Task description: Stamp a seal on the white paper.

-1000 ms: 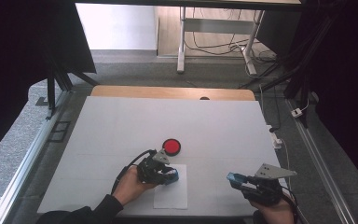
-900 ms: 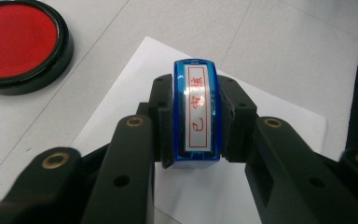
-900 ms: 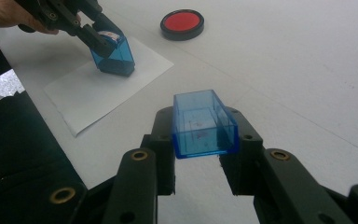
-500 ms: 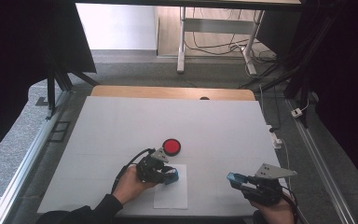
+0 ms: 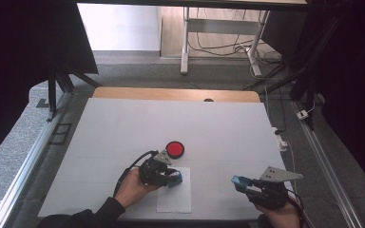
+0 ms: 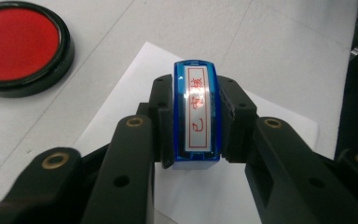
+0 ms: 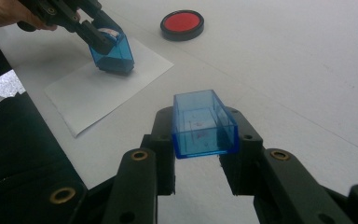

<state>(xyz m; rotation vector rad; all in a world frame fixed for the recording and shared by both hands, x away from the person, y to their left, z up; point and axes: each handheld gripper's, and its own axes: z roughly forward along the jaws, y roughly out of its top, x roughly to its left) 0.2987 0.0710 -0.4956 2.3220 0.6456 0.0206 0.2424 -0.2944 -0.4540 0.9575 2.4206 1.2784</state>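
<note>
We have the left gripper (image 6: 196, 154) clamped on a blue stamp (image 6: 196, 116), its two black jaws pressing against the stamp's long sides. In the left gripper view the stamp's top carries a white label with red characters inside a red frame. In the right gripper view the same stamp (image 7: 113, 52) stands with its base down on a white sheet of paper (image 7: 107, 88), tilted a little, near the sheet's far edge. The paper lies flat on the white worktop (image 5: 228, 128), close to our side of it.

A round red ink pad (image 5: 175, 149) in a black rim sits on the worktop just beyond the paper, apart from it and near the left gripper (image 5: 164, 176). In the left gripper view the pad (image 6: 21, 44) lies at the upper left, beside the corner of the sheet.

Our right gripper (image 7: 200, 140) is closed on a clear blue cap (image 7: 203, 123), an open-sided box held between the jaws by its two side walls and lifted off the worktop. In the high view this gripper (image 5: 247, 183) is well apart from the paper, towards the right near edge, with the cap (image 5: 240, 180) pointing towards the left gripper.
</note>
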